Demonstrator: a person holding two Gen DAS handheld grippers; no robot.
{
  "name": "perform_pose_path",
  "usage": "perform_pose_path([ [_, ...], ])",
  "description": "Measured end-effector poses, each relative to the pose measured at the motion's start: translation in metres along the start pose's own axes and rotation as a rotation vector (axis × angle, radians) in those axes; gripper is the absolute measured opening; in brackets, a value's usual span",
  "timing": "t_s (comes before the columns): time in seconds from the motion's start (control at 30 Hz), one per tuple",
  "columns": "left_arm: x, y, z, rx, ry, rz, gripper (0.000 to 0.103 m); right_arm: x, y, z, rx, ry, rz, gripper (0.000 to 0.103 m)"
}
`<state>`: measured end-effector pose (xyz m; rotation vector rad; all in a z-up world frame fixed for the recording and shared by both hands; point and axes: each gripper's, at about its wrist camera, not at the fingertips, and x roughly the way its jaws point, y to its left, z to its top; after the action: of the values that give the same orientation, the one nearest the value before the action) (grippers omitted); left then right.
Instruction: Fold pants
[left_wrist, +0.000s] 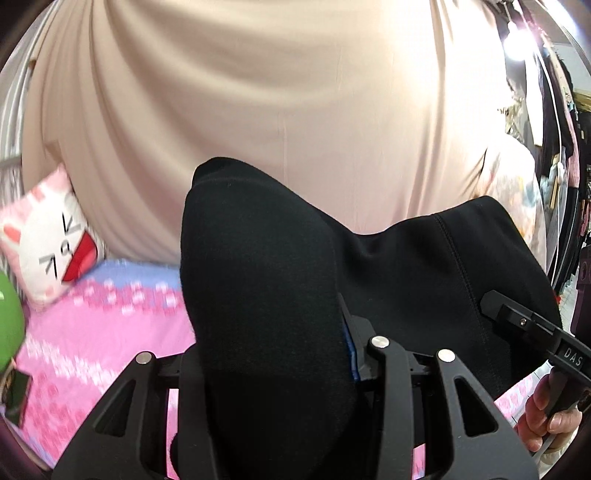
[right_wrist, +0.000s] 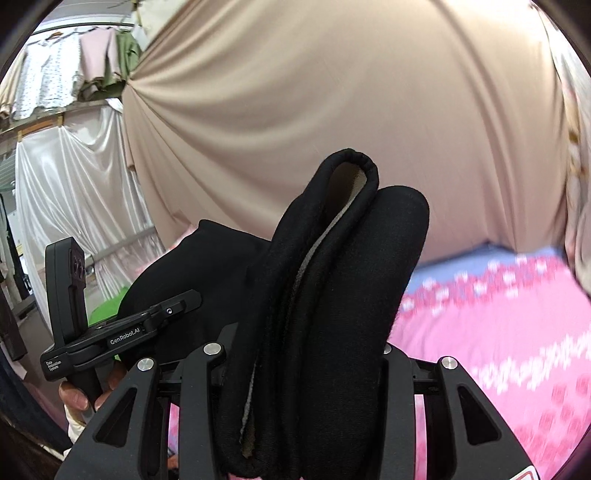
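both grippers have a bunch of the black pants pinched in them, held up off the bed. closest in the left wrist view, the left gripper (left_wrist: 273, 369) has its jaws closed tight on a thick wad of the pants (left_wrist: 406, 266), the cloth swelling up out of the fingers so the tips are buried and can't be seen. the right gripper (right_wrist: 306, 369) is the same in its own view, clamped on a doubled edge of the pants (right_wrist: 332, 277) that looks like a rolled hem or waistband, with a paler lining showing in the crease. each gripper turns up in the other's camera: the right one low at the right edge, gripped by a hand (left_wrist: 546, 421), the left one low on the left with fingers (right_wrist: 79, 397) around its handle.

between them the fabric sags in a dark, soft, matte span with a stitched seam running down it. it looks thick and heavy enough to drape on its own.

i'd judge this is the lift-and-carry part of a fold, the garment raised by two points. the next move likely calls for keeping both grips level and taut, then lowering the cloth flat onto the bed so it lands without bunching.

below lies the pink patterned bedspread (left_wrist: 103, 332), a rabbit-face pillow (left_wrist: 51, 240) at its far left, and behind everything a beige curtain (right_wrist: 332, 92).
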<state>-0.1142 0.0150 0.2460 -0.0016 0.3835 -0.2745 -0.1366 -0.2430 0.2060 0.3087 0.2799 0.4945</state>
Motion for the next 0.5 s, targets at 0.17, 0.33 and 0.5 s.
perform_pose_path([
  [0.17,0.003,0.005,0.034,0.018,-0.096,0.006,0.039,0.012,0.003,0.034,-0.043,-0.070,0.022,0.038],
  [0.33,0.026,0.014,0.063,0.025,-0.184,0.013,0.040,0.046,-0.011,0.062,-0.040,-0.120,0.051,0.039],
  [0.5,0.078,0.028,0.078,0.008,-0.174,0.024,0.042,0.091,-0.041,0.078,-0.005,-0.137,0.065,0.039],
])
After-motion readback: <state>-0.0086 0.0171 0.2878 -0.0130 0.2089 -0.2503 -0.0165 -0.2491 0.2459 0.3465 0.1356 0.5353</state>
